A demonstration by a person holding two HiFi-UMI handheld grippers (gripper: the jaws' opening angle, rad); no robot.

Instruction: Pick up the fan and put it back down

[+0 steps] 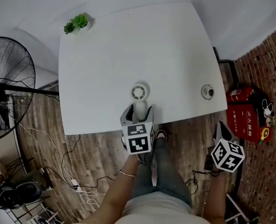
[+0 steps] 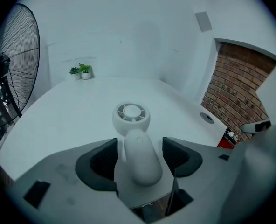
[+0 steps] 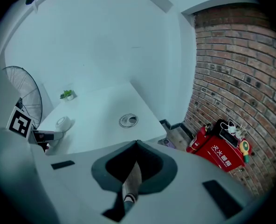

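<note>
A small white hand fan point(image 1: 140, 93) lies on the white table point(image 1: 105, 55) near its front edge, round head facing up and handle pointing toward me. My left gripper point(image 1: 137, 113) straddles the handle. In the left gripper view the handle point(image 2: 140, 158) sits between the two dark pads point(image 2: 100, 160) with a narrow gap on each side, so the left gripper point(image 2: 139, 148) is open. My right gripper point(image 1: 222, 132) hangs off the table's right front corner, over the floor. Its jaws meet at the tip in the right gripper view point(image 3: 137, 143), with nothing between them.
A potted plant point(image 1: 77, 23) stands at the table's far left corner, and a cable grommet point(image 1: 207, 91) is set in at the right. A large black pedestal fan point(image 1: 7, 87) stands left of the table. A red fire-extinguisher box point(image 1: 245, 115) sits by the brick wall. Cables point(image 1: 68, 171) trail over the wooden floor.
</note>
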